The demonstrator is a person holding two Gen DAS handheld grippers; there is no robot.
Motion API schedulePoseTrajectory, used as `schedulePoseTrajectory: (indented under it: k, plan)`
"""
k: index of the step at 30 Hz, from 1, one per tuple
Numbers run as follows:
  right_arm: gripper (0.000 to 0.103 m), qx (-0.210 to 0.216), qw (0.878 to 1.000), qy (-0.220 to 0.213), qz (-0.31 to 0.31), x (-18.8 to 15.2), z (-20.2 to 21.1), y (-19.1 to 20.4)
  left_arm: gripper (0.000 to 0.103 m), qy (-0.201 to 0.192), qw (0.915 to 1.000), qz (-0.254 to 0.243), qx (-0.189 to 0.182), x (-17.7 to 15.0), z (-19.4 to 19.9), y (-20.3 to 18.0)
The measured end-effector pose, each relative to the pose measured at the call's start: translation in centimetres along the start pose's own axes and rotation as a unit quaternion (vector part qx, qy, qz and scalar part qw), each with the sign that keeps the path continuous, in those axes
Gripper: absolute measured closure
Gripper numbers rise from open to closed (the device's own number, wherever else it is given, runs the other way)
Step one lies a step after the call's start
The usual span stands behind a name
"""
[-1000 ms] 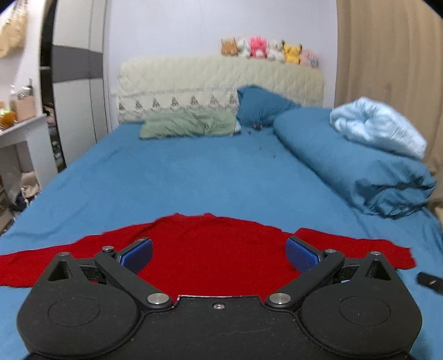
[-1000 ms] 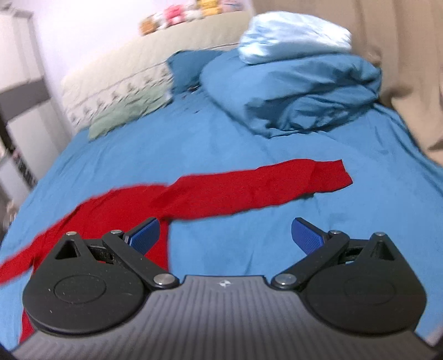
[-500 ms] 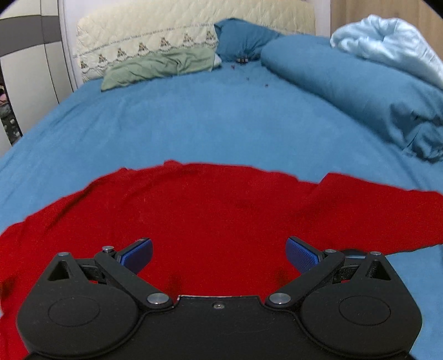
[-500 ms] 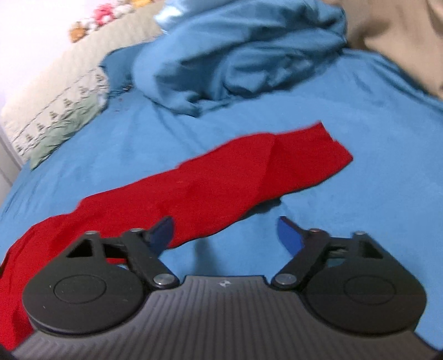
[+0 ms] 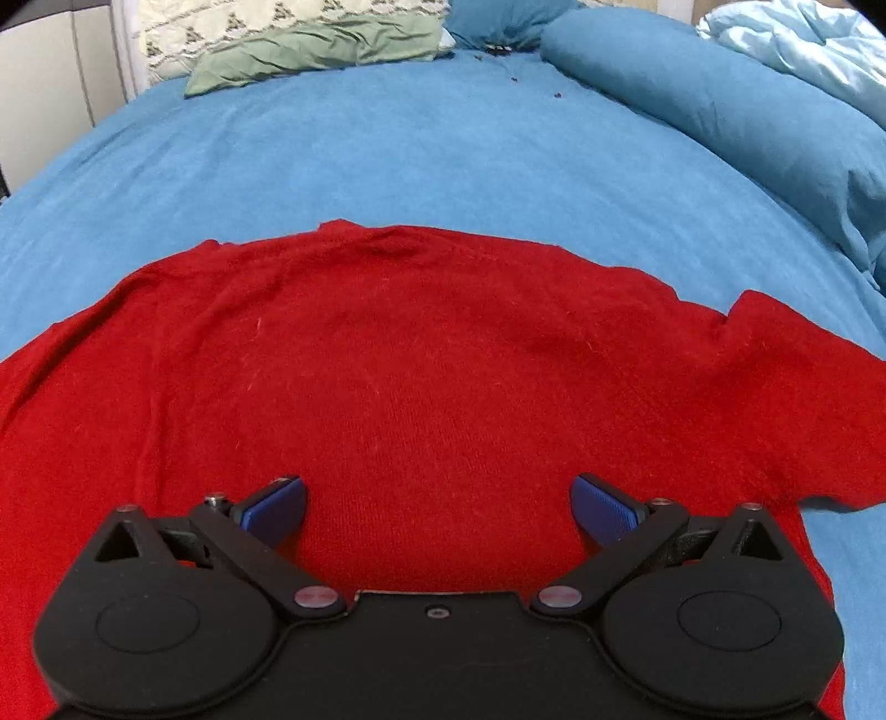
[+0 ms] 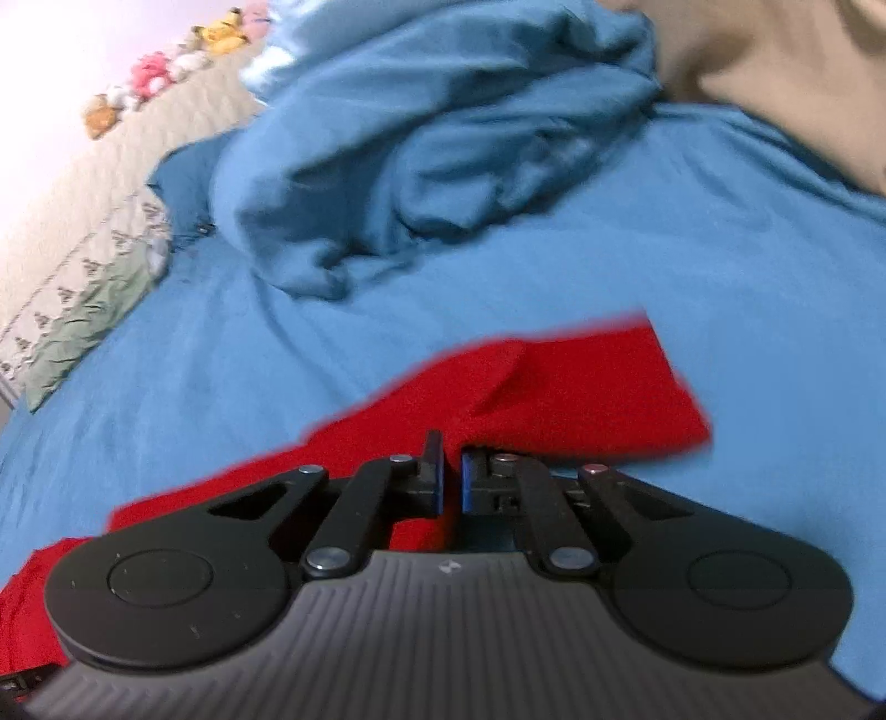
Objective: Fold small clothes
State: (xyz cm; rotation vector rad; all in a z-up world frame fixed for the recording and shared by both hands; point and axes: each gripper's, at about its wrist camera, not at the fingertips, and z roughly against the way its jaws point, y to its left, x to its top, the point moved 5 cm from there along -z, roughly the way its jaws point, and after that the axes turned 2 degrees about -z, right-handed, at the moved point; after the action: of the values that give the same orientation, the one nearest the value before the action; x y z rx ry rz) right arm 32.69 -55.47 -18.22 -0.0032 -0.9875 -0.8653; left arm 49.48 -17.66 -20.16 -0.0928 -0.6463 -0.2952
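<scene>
A red long-sleeved top (image 5: 421,354) lies spread flat on the blue bed sheet (image 5: 387,155). My left gripper (image 5: 437,507) is open and low over the middle of the top's body, its blue pads apart. In the right wrist view the top's right sleeve (image 6: 581,387) stretches across the sheet. My right gripper (image 6: 451,482) is closed at the sleeve's near edge, with only a thin gap between its pads. Whether cloth is pinched between them I cannot tell.
A rolled blue duvet (image 5: 720,111) lies along the right side of the bed, with a pale blue blanket (image 5: 803,39) on it. A green pillow (image 5: 315,50) and headboard are at the far end. A beige curtain (image 6: 775,72) hangs at the right.
Both grippers have moved down and forward toward the top. My right gripper has gone from open to closed at the sleeve. My left gripper stays open.
</scene>
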Motion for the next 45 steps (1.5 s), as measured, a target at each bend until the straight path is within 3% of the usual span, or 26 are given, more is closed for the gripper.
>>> schedulePoseTrajectory:
  k: [2,5,9,13,16,18,21,24,25,26,28,29,33,37,39,43,45]
  plan:
    - [0.082,0.024,1.0,-0.007,0.012,1.1,0.8,2.4,0.0,0.001,1.0,0.004,-0.005,0.3,0.5,0.5]
    - [0.083,0.081,0.995,-0.02,0.055,2.7,3.0,8.5,0.0,-0.033,0.9994,0.013,-0.004,0.9,2.7,2.1]
    - [0.083,0.2,0.973,-0.007,0.118,1.8,5.7,20.2,0.0,-0.065,0.9978,0.007,0.009,1.1,5.8,5.0]
    - [0.083,0.316,0.934,0.063,0.153,-4.3,6.3,31.7,0.0,-0.083,0.9961,0.003,0.028,-0.2,8.3,8.8]
    - [0.083,0.343,0.91,0.131,0.192,-11.8,4.5,37.4,0.0,-0.085,0.9949,-0.005,0.053,-2.2,8.9,11.4]
    - [0.083,0.332,0.9,0.178,0.218,-17.1,2.8,39.1,0.0,-0.077,0.9942,-0.016,0.072,-3.9,8.7,12.9]
    - [0.083,0.309,0.892,0.218,0.25,-22.8,1.1,39.4,0.0,-0.064,0.995,-0.026,0.072,-5.7,8.2,13.8]
    - [0.079,0.306,0.889,0.223,0.256,-24.6,1.2,38.5,0.0,-0.061,0.9964,-0.028,0.053,-6.3,8.1,13.6]
    - [0.071,0.307,0.889,0.222,0.258,-24.4,1.3,38.0,0.0,-0.061,0.9968,-0.029,0.044,-6.2,8.1,13.4]
    - [0.052,0.309,0.887,0.224,0.259,-24.0,1.5,37.8,0.0,-0.063,0.9969,-0.031,0.037,-6.1,8.1,12.9]
    - [0.026,0.309,0.89,0.207,0.262,-22.3,2.4,36.6,0.0,-0.071,0.9965,-0.038,0.024,-5.5,8.3,12.1]
    - [0.02,0.309,0.893,0.192,0.265,-21.0,3.1,35.9,0.0,-0.077,0.996,-0.043,0.017,-5.0,8.3,11.4]
    - [0.019,0.281,0.907,0.138,0.282,-16.5,5.1,32.3,0.0,-0.091,0.9947,-0.046,-0.017,-2.8,7.2,8.6]
    - [0.019,0.245,0.922,0.112,0.277,-13.9,6.2,27.7,0.004,-0.083,0.9955,-0.044,-0.017,-0.7,3.8,6.5]
    - [0.019,0.235,0.928,0.113,0.267,-13.0,6.4,25.8,0.021,-0.075,0.9963,-0.038,-0.014,-0.1,2.1,6.3]
    - [0.019,0.214,0.937,0.113,0.253,-12.3,6.0,23.6,0.034,-0.076,0.997,0.001,-0.017,0.7,0.2,7.7]
    - [0.019,0.208,0.94,0.11,0.248,-12.1,5.8,22.5,0.045,-0.084,0.9956,0.039,-0.013,0.9,0.5,9.6]
